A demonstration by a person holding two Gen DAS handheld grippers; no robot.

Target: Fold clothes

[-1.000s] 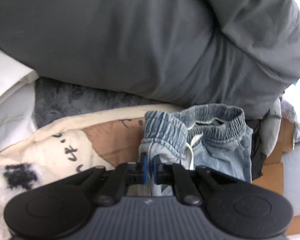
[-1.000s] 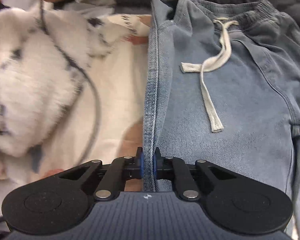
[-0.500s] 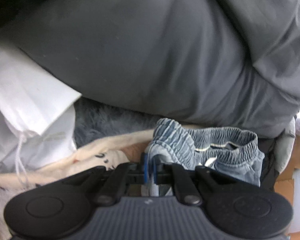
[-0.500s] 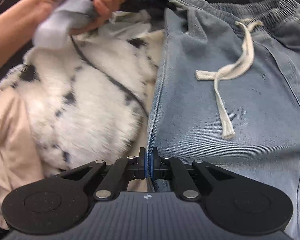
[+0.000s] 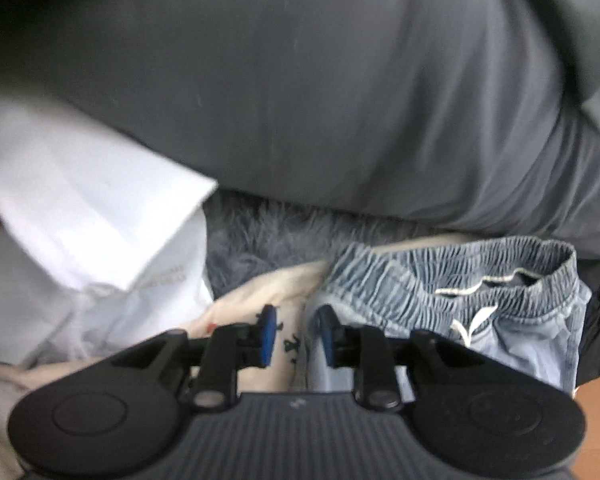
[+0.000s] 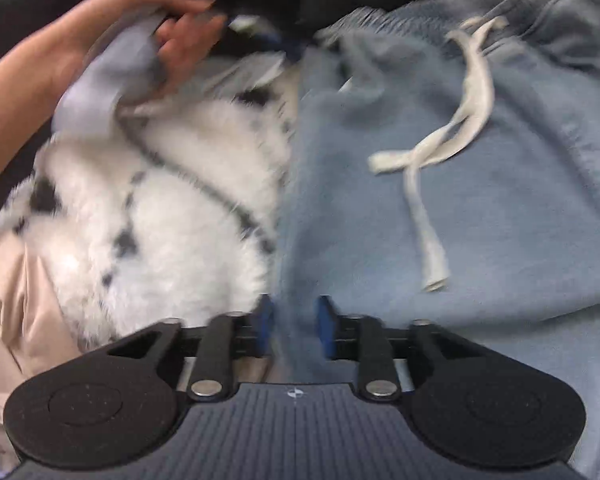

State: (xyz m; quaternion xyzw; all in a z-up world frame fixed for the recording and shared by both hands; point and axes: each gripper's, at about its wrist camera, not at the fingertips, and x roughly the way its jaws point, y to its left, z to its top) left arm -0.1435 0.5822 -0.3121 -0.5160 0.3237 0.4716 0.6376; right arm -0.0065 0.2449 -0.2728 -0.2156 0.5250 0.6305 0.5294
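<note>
Release step: both grippers' fingers just spread off the denim shorts (image 6: 480,208) edge, left gripper (image 5: 296,334), right gripper (image 6: 294,326). Next, I judge: regrasp hem toward 6 o'clock.

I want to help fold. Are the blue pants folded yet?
Folded lengthwise, it seems: the blue pants show one straight folded edge, waistband bunched. Further folds cannot be told.

No text readable in either view. White paper bag (image 5: 80,240) at left of left wrist view carries short grey printed line (image 5: 162,276), too blurred to read. Cream cloth (image 5: 260,300) seen between blue gripper pads shows small black marks (image 5: 290,346), maybe characters or figures, cannot tell which. Small light mark (image 6: 294,393) on ribbed grey gripper body in right wrist view, emblem only, no letters.
</note>
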